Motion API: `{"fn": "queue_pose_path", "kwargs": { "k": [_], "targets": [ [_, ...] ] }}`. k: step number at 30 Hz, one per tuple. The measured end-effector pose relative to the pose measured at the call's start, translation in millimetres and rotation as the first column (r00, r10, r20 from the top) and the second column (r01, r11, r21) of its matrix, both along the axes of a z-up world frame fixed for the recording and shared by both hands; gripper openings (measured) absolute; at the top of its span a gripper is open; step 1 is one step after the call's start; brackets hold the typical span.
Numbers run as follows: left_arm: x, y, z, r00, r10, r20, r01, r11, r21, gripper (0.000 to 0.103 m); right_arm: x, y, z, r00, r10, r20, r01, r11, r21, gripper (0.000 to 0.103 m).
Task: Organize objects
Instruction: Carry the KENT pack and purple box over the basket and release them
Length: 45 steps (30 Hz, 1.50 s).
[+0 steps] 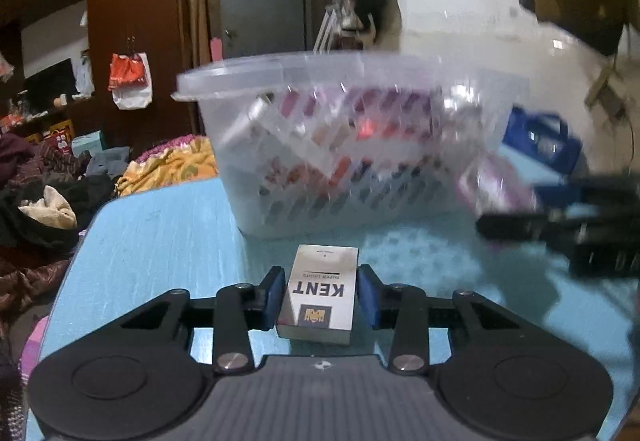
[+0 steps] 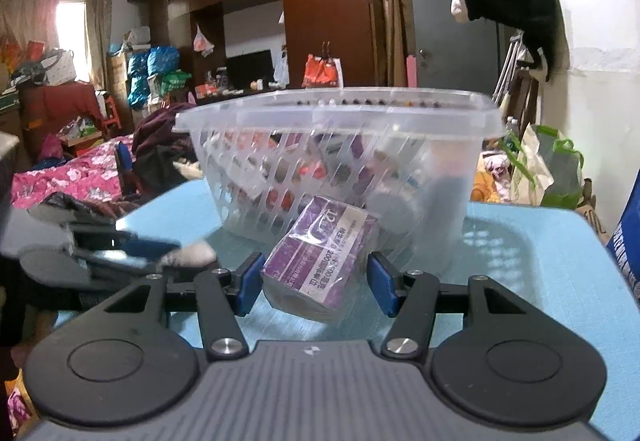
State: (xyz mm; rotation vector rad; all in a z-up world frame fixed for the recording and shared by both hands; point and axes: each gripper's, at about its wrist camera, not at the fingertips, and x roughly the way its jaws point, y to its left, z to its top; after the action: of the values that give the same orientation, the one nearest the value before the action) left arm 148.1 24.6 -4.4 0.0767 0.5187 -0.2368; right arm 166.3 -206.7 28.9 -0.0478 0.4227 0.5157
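Left wrist view: a Kent cigarette pack [image 1: 318, 293] is held between the jaws of the left gripper [image 1: 322, 297], lifted clear of the blue desk [image 1: 160, 241], with the clear slotted basket [image 1: 340, 161] just ahead. In the right wrist view a purple box [image 2: 320, 253] is clamped, tilted, in the jaws of the right gripper [image 2: 314, 283], close against the basket wall. A slip is judged possible (the purple box is gripped askew), and either load could be caught on the rim. Counted: one pack, one purple box, one basket; its contents cannot be counted.
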Motion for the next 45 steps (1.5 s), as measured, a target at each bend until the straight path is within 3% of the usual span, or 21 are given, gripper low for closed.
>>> {"fn": "queue_pose_path", "kwargs": {
  "k": [4,14,19,23,26,32,34,35,37,40,42,45],
  "targets": [
    [-12.0,5.3,9.4,0.998,-0.007,0.062,0.011,0.998,-0.067,0.043,-3.9,-0.8,1.5,1.0,-0.003,0.022,0.002,1.0,0.01,0.059],
    [-28.0,-0.9,30.9,0.987,-0.036,0.16,0.059,0.988,-0.143,0.043,-17.5,-6.6,16.5,0.996,0.001,0.085,-0.005,0.999,0.047,0.059],
    [-22.4,-0.5,65.2,0.977,-0.043,0.207,0.083,0.978,-0.191,0.043,-20.7,-13.1,44.7,0.991,0.019,0.131,-0.031,0.996,0.087,0.059],
    [9.2,-8.2,114.6,0.968,-0.021,0.249,0.072,0.978,-0.198,0.043,-4.3,-10.9,88.4,0.977,0.013,0.211,-0.031,0.996,0.082,0.059],
    [49.4,-21.3,139.6,0.976,-0.005,0.217,0.048,0.981,-0.191,0.043,30.2,-0.2,112.8,0.964,-0.067,0.258,0.071,0.997,-0.008,0.059],
    [109.2,-42.0,133.3,0.992,0.021,0.126,-0.006,0.992,-0.123,0.045,109.6,11.0,108.1,0.985,-0.115,0.129,0.13,0.985,-0.11,0.059],
    [116.9,-41.9,126.3,0.991,0.033,0.128,-0.019,0.994,-0.105,0.059,120.8,17.0,101.5,0.989,-0.107,0.106,0.122,0.983,-0.14,0.063],
    [119.0,-40.3,121.4,0.992,0.039,0.122,-0.026,0.994,-0.104,0.075,122.1,18.9,99.4,0.99,-0.096,0.103,0.111,0.983,-0.147,0.076],
    [115.5,-34.3,115.0,0.989,0.039,0.142,-0.021,0.992,-0.124,0.082,119.4,18.2,97.2,0.987,-0.104,0.119,0.121,0.982,-0.145,0.099],
    [100.2,-21.2,111.6,0.983,0.044,0.18,-0.015,0.987,-0.161,0.09,99.2,9.8,95.6,0.98,-0.084,0.181,0.107,0.987,-0.123,0.103],
    [87.6,-13.7,113.3,0.982,0.026,0.19,0.007,0.985,-0.173,0.1,89.4,0.9,97.5,0.979,-0.07,0.193,0.088,0.992,-0.085,0.103],
    [68.7,-7.9,117.1,0.976,0.031,0.218,0.008,0.985,-0.173,0.101,76.0,-6.6,101.7,0.979,-0.065,0.192,0.076,0.996,-0.048,0.103]
  ]
}}
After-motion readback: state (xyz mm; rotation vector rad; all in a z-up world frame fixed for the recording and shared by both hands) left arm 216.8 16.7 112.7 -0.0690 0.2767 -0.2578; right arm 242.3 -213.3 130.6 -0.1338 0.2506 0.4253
